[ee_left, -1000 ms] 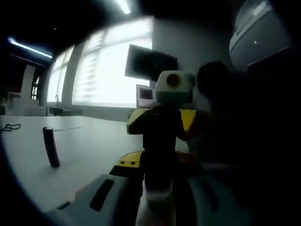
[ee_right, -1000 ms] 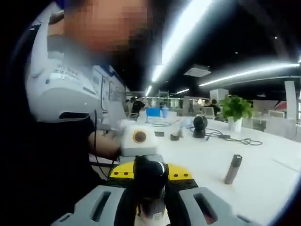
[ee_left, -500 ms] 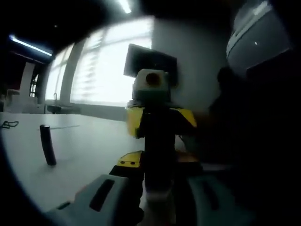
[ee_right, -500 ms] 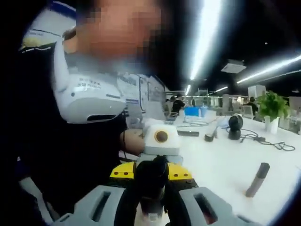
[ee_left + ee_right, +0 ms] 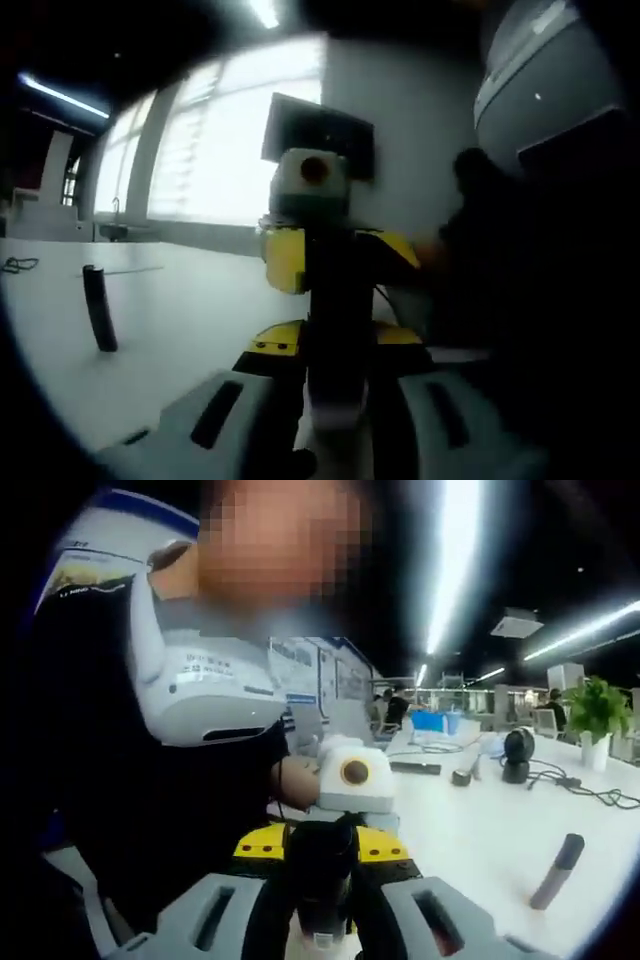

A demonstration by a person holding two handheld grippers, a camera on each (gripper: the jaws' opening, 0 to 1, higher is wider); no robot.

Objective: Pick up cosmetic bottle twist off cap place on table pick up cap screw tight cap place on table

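Observation:
A dark cosmetic bottle (image 5: 338, 330) is held in the air between both grippers. My left gripper (image 5: 335, 415) is shut on its body, whose pale lower band sits between the grey jaws. Facing it, the yellow-bodied right gripper (image 5: 335, 262) closes on the bottle's far end. In the right gripper view, my right gripper (image 5: 320, 908) is shut on the dark cap end (image 5: 320, 875), and the left gripper (image 5: 320, 842) shows just behind it. The seam between cap and bottle is hidden by the jaws.
A dark slim tube (image 5: 97, 308) stands upright on the white table (image 5: 190, 310); the tube (image 5: 557, 871) also appears right of the bottle in the right gripper view. A person's torso (image 5: 170, 780) is close behind. Cables, a round black device (image 5: 517, 752) and a plant (image 5: 597, 708) lie far back.
The right gripper has rolled around the bottle: its camera box swung from right to left in the left gripper view. In the right gripper view the standing tube slid right and down.

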